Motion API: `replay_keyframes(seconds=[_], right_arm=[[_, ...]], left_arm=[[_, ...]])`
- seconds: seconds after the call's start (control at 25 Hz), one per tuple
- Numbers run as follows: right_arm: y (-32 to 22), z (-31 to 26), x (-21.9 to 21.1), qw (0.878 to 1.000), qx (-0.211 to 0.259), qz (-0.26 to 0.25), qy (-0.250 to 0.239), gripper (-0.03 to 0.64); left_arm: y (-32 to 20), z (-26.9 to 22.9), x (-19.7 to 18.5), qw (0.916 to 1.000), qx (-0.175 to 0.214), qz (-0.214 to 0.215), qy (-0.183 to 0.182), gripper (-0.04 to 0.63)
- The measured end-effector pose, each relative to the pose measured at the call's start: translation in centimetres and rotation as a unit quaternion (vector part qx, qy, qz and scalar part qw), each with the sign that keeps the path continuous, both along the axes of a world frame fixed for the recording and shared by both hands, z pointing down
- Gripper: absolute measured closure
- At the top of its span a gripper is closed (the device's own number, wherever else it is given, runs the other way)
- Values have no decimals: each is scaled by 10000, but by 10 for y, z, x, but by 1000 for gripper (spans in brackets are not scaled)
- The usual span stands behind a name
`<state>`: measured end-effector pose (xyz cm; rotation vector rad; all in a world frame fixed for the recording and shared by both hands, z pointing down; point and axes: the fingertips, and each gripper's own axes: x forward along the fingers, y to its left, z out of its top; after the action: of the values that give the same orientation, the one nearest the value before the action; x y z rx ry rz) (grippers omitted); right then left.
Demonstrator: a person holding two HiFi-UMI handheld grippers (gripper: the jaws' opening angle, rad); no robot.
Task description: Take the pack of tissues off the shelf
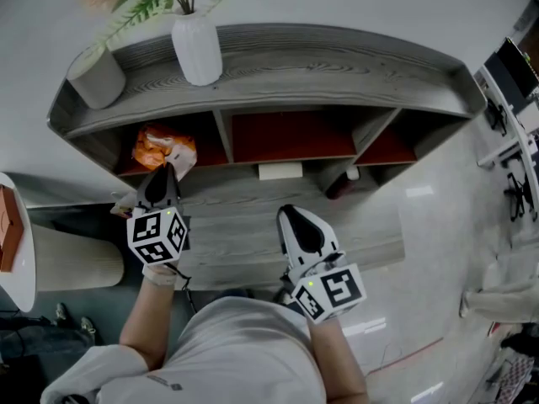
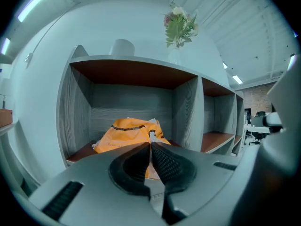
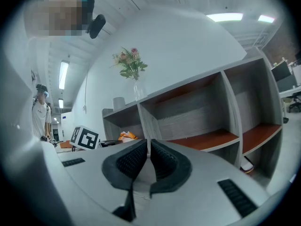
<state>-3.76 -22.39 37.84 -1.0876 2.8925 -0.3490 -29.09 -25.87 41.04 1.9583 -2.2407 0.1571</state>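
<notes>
An orange pack of tissues [image 1: 164, 148] lies in the leftmost compartment of the grey shelf [image 1: 337, 66]. My left gripper [image 1: 165, 172] reaches into that compartment's front. In the left gripper view its jaws [image 2: 150, 146] are shut, with the front edge of the orange pack [image 2: 127, 132] pinched between the pads. My right gripper [image 1: 291, 214] hovers in front of the middle compartment, shut and holding nothing. The right gripper view shows its closed jaws [image 3: 148, 143], with the pack [image 3: 126, 135] small and far to the left.
A white vase [image 1: 196, 49] with flowers and a grey pot [image 1: 95, 76] stand on the shelf top. A flat white item [image 1: 280, 171] lies at the middle compartment's front. A white round table [image 1: 17, 251] stands at the left, and office chairs at the far right.
</notes>
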Motion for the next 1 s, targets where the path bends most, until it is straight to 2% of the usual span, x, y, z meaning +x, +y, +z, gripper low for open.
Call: replay_keyframes(seconds=[0.52, 1.0], right_arm=[[26, -1, 44, 9998, -35, -11, -190, 584], [41, -3, 92, 9993, 29, 254, -264, 584]], left_arm=[[50, -10, 82, 9988, -77, 487, -85, 575], [72, -14, 191, 9893, -135, 1453, -89, 575]])
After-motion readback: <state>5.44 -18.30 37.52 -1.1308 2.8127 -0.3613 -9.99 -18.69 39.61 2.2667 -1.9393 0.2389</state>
